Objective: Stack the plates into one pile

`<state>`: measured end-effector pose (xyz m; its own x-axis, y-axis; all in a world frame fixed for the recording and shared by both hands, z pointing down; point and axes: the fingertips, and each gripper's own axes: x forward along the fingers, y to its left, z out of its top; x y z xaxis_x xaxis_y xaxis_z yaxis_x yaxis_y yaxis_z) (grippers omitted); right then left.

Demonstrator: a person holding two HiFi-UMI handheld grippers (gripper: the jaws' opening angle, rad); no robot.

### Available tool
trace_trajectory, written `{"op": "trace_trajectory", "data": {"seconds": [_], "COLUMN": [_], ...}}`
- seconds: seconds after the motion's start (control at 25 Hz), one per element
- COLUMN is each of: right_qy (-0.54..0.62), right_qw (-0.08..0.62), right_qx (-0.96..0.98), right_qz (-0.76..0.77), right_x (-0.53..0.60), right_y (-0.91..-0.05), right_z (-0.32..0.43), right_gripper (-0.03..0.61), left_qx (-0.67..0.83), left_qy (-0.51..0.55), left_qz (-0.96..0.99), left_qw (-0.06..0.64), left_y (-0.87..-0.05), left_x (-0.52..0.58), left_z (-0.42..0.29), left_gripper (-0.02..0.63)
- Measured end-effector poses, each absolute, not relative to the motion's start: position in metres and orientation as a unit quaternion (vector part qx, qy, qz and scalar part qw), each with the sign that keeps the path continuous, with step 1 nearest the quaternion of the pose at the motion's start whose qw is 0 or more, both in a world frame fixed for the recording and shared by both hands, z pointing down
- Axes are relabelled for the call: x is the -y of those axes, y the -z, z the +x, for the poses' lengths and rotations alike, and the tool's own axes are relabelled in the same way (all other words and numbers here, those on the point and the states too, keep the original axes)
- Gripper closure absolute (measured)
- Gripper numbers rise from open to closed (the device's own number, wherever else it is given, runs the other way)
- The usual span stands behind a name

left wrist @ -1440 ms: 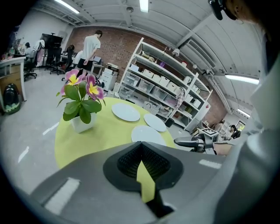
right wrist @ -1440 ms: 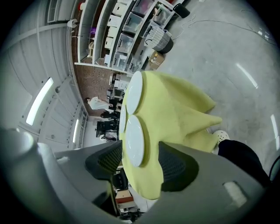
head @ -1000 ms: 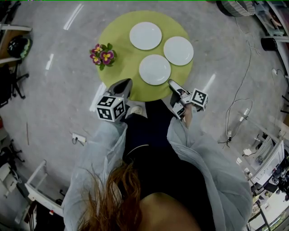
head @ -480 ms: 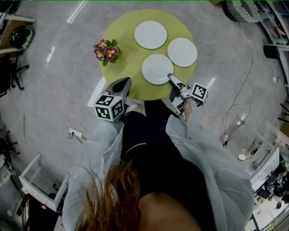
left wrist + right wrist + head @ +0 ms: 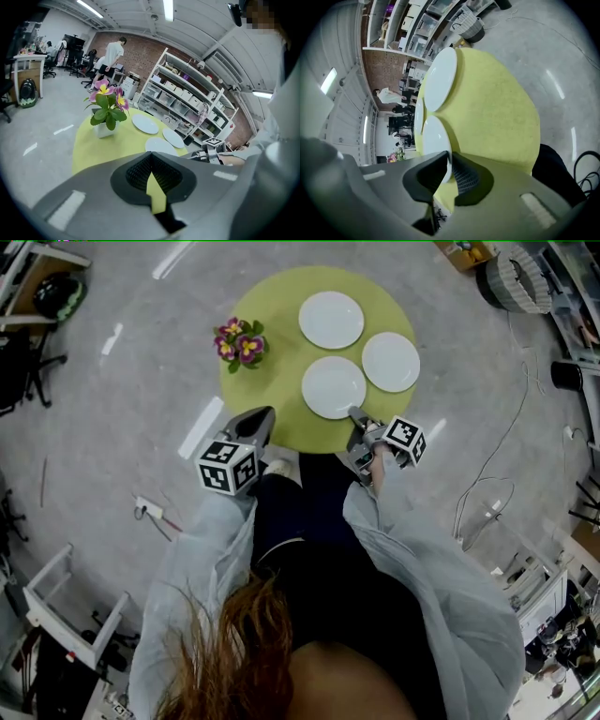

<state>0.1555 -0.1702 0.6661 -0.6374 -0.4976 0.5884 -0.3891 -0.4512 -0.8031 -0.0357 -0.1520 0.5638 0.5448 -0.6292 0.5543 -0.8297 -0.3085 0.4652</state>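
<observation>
The right hand-held gripper has just been closing and now pinches the near rim of the nearest plate, which lies flat on the round green worktop in the upper middle of the head view. A second plate lies above it and a third plate to its upper right, each apart from the others. The left hand-held gripper hovers clenched and empty at the worktop's lower-left edge, below the flower pot.

- Head view dim, plates bright; ceiling strips throw streak glare on floor.
- Gripper views: fisheye bending, dark corners, blurred foreground.
</observation>
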Motion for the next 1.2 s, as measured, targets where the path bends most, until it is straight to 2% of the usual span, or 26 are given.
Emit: {"op": "trace_trajectory", "data": {"seconds": [0.88, 1.2], "right_qy": [0.686, 0.665], "right_qw": [0.091, 0.149], "right_qx": [-0.613, -0.626], "right_qz": [-0.381, -0.378], "right_x": [0.185, 0.225], "right_y": [-0.593, -0.557], "right_z": [0.133, 0.154], "right_gripper": [0.561, 0.561], "left_qx": [0.464, 0.466], "left_qy": [-0.09, -0.091], "left_qz": [0.812, 0.817], "left_qw": [0.343, 0.328], "left_y": [-0.552, -0.546], "left_x": [0.164, 0.174], "left_z": [-0.035, -0.031], "left_gripper": [0.601, 0.601]}}
